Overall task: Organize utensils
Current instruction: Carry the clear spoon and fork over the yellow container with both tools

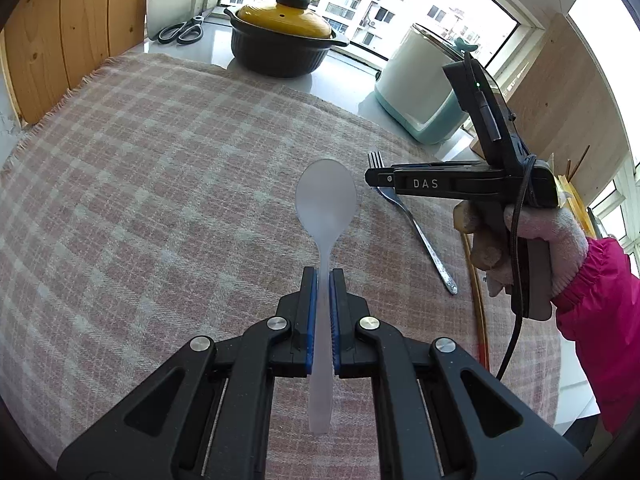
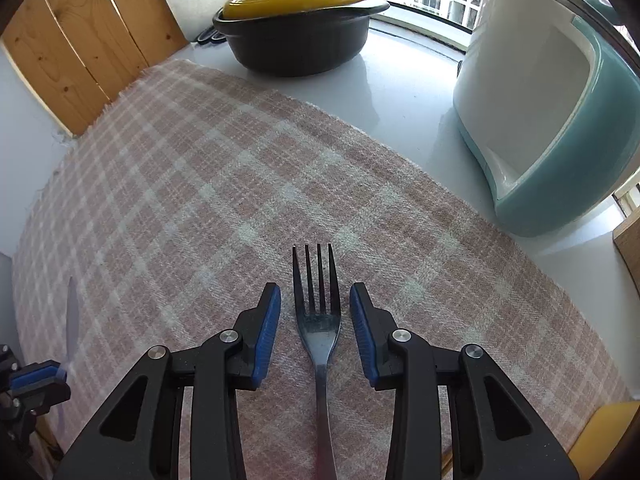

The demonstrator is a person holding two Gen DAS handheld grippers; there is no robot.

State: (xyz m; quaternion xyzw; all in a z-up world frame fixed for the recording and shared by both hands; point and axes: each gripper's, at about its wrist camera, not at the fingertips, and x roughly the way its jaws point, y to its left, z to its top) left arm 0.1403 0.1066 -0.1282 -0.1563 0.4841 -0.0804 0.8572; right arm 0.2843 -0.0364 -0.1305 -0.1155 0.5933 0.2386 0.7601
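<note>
Two fisheye views, each mounted on a hand-held gripper and looking forward and steeply down along its fingers at a checked cloth (image 1: 160, 184) on the tabletop (image 2: 400, 92). The right view sits closer to the cloth. Both share the cloth, a yellow-lidded pot (image 1: 280, 40), a fork (image 2: 318, 320) and the window behind.

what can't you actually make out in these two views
- Right wrist view: fork handle end, cut off by the bottom edge between the open right gripper fingers.
- Left wrist view: fork neck, hidden behind the right gripper.
- Right wrist view: spoon, edge-on and blurred at the left rim.
</note>
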